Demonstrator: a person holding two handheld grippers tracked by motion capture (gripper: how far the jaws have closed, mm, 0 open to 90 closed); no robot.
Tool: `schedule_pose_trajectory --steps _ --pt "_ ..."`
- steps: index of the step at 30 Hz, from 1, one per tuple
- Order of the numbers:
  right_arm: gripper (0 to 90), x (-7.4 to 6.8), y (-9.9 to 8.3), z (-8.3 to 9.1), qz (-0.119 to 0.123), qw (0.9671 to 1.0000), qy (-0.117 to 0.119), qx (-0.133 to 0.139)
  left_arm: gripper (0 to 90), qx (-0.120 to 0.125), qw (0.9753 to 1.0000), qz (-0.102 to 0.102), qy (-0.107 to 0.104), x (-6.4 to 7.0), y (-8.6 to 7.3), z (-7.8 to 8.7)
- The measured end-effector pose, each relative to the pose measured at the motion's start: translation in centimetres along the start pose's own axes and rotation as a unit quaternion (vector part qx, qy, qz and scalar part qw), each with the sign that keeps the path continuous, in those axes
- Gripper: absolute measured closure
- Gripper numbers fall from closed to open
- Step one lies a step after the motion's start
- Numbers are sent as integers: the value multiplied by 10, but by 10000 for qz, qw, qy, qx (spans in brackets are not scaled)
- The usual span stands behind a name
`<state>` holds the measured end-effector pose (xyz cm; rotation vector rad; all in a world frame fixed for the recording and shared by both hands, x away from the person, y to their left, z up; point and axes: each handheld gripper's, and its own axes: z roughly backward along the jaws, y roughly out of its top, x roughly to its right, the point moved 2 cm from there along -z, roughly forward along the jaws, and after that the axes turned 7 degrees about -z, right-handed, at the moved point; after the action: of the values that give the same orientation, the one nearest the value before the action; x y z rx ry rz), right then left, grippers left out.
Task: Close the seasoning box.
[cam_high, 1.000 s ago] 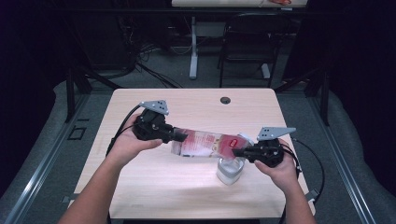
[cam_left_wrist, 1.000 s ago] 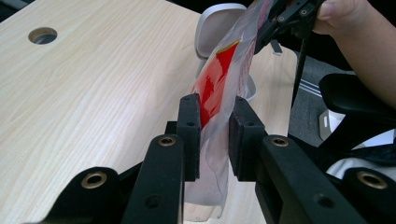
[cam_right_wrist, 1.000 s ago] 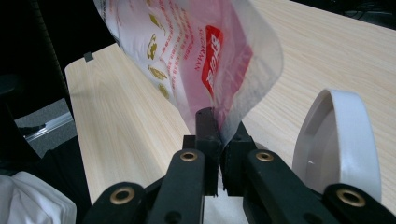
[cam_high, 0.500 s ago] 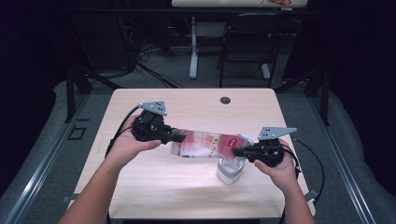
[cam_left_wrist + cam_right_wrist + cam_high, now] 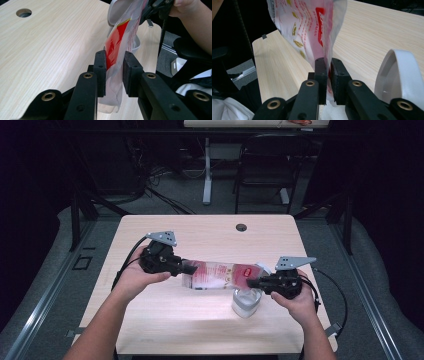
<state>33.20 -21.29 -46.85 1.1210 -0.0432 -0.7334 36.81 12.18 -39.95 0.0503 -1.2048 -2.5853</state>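
A clear plastic bag (image 5: 220,275) with red and white print hangs stretched between both grippers above the wooden table (image 5: 210,232). My left gripper (image 5: 186,267) is shut on the bag's left end; the left gripper view has the red-printed bag (image 5: 117,47) pinched between its jaws. My right gripper (image 5: 251,282) is shut on the bag's right end, and the right gripper view shows the bag (image 5: 312,27) rising from its jaws. A white bowl (image 5: 246,302) sits on the table just below the right end of the bag, beside the right gripper (image 5: 327,75).
A round cable hole (image 5: 241,227) lies near the table's far edge. Cables trail from both grippers over the table sides. A folding chair (image 5: 262,165) and a table leg (image 5: 206,170) stand on the floor beyond.
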Motion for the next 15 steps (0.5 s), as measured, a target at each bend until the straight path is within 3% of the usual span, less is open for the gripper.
schedule_pose_trajectory --steps 3,7,8,10,11,12,15 --pt "840 0 -1 -1 -34 10000 23 33 750 51 9999 19 -94 -2 -3 -1" --pt "838 2 -1 -2 -93 9999 94 88 747 13 9999 64 -97 -3 -7 -2" --pt "838 2 -1 -2 -93 9999 94 88 747 -38 10000 56 -2 -3 -8 -2" --pt "838 2 -1 -2 -117 9998 125 98 746 -48 10000 63 -7 -3 -9 -2" --pt "839 2 -1 -2 -121 9998 131 109 746 -9 9999 82 -110 -3 -11 -3" --pt "841 2 -1 -2 -129 9997 142 125 746 -57 9999 88 -18 -3 -12 -3" --pt "850 2 -1 -2 -125 9997 151 172 746 -22 9999 106 -99 -4 -15 -3"
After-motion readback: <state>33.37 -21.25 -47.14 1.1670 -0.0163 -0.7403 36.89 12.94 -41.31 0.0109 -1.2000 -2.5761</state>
